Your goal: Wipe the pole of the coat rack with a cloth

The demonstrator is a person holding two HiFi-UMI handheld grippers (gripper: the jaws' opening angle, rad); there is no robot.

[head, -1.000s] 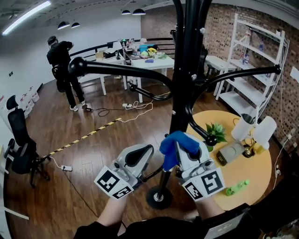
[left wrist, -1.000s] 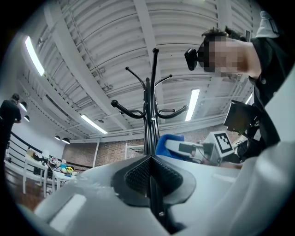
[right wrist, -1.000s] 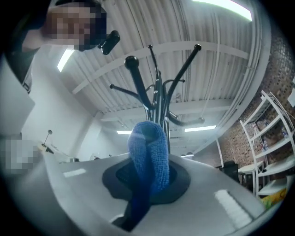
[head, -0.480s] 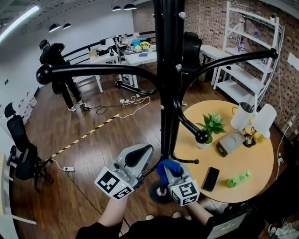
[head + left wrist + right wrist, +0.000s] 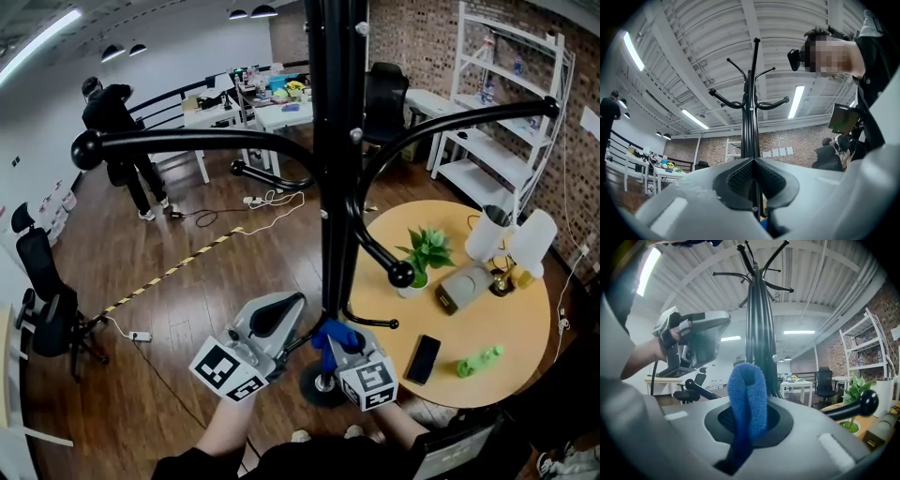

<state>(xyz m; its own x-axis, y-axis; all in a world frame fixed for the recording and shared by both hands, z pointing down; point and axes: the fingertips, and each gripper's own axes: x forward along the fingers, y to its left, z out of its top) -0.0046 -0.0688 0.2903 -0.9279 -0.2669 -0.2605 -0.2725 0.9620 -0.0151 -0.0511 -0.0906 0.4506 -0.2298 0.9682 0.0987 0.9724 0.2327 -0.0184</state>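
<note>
- R gripper (image 5: 337, 342) sits low on the coat rack pole (image 5: 336, 187), just above the base (image 5: 319, 386). A sec ago it was clearly higher up the pole. Over the last half sec it's barely shifted.
- Claw state, R: jaws pinched narrow on the blue cloth (image 5: 747, 394). A folded loop sticks up from between the pads, w/ the pole (image 5: 759, 329) right behind it.
- Cloth (image 5: 334, 334) in head view is bunched up against the pole's lower section. Looks like it's touching, but can't confirm contact from here.
- L gripper (image 5: 296, 304) hasn't moved over the sec. It's parked just left of the pole, same height as before.
- Claw state, L: pads (image 5: 740, 176) closed together, nothing in them. The pole (image 5: 751, 126) shows beyond the seam, not gripped.
- Meaning for task: my read is a downward wipe stroke has just run to the bottom, so the lower pole is covered on this side.
- Prob. next: go back up or shift round the pole for the other faces. The upper part near the hook arms (image 5: 202, 141) seems still to do.
- Risk: the lower hook (image 5: 401, 273) and the round table (image 5: 502, 375) crowd the R side.
</note>
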